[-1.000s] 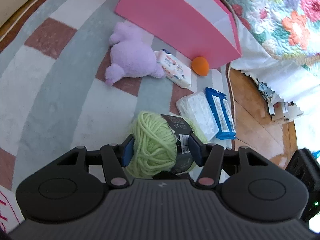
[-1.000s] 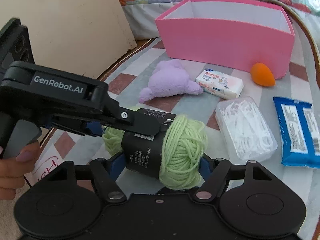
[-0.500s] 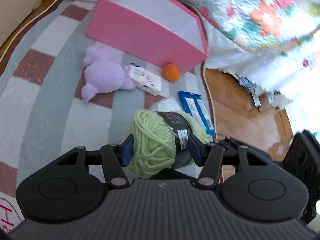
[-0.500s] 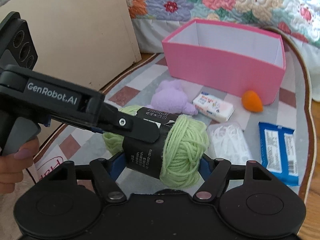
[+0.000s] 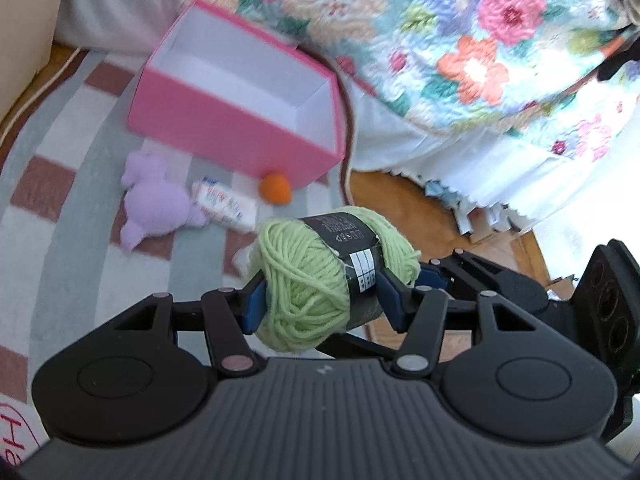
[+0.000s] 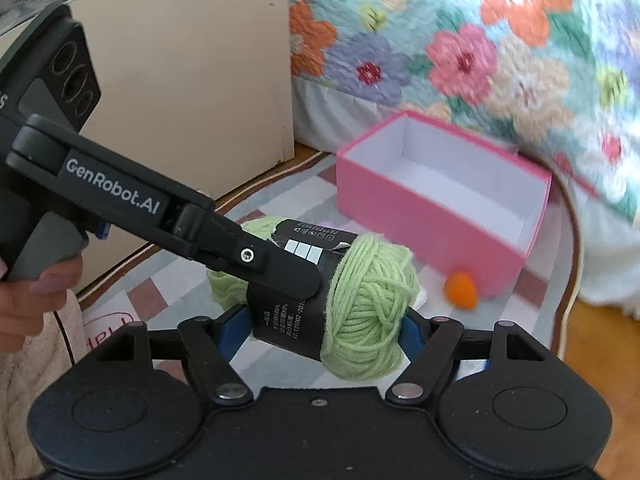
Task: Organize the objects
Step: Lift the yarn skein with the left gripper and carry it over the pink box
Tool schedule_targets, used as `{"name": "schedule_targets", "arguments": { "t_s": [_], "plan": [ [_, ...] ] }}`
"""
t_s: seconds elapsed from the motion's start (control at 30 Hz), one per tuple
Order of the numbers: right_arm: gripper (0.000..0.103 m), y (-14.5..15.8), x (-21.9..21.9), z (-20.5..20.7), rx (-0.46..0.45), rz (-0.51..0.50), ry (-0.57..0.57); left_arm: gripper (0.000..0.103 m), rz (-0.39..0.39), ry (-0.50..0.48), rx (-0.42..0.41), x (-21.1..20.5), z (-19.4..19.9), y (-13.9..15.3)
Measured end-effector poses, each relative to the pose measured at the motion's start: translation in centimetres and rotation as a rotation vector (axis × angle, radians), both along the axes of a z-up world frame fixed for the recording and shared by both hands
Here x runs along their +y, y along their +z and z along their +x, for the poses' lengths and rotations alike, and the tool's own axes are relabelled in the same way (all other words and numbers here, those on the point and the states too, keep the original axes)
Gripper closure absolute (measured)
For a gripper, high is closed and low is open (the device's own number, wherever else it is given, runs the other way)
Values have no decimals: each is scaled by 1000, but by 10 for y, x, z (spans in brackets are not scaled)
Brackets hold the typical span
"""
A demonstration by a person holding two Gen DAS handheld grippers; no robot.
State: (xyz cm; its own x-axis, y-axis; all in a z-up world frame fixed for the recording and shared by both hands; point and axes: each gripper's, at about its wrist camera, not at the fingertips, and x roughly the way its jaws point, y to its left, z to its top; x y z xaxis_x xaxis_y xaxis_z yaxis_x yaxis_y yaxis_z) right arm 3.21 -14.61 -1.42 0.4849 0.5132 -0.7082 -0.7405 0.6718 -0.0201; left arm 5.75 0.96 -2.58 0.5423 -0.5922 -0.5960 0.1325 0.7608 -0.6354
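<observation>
A light green yarn ball (image 5: 312,280) with a black paper band hangs in the air above the rug, held from two sides. My left gripper (image 5: 324,302) is shut on it, blue pads pressing its flanks. My right gripper (image 6: 322,330) is shut on the same yarn ball (image 6: 368,300), crossing the left one; a left finger (image 6: 280,270) lies over the band. Beyond stands the open pink box (image 5: 224,128), white inside and holding nothing that shows. A person's hand (image 6: 36,292) grips the left handle.
On the striped rug (image 5: 80,240) lie a purple plush (image 5: 156,204), a white tissue pack (image 5: 228,208) and an orange sponge (image 5: 274,188) by the box. A flowered quilt (image 5: 440,40) hangs behind, a beige board (image 6: 192,80) stands left, wood floor (image 5: 420,208) right.
Both grippers have risen together with the yarn ball, which now hangs higher over the rug. The box's inside has come into view; the floss case and blue pack are no longer seen.
</observation>
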Motion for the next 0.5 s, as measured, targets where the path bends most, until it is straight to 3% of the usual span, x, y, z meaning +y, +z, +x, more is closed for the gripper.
{"name": "schedule_targets", "arguments": {
  "t_s": [0.3, 0.5],
  "plan": [
    [25, 22, -5, 18, -1, 7, 11, 48, 60, -19, -34, -15, 19, 41],
    [24, 41, -1, 39, 50, -78, 92, 48, 29, -59, -6, -19, 44, 56]
  ]
}}
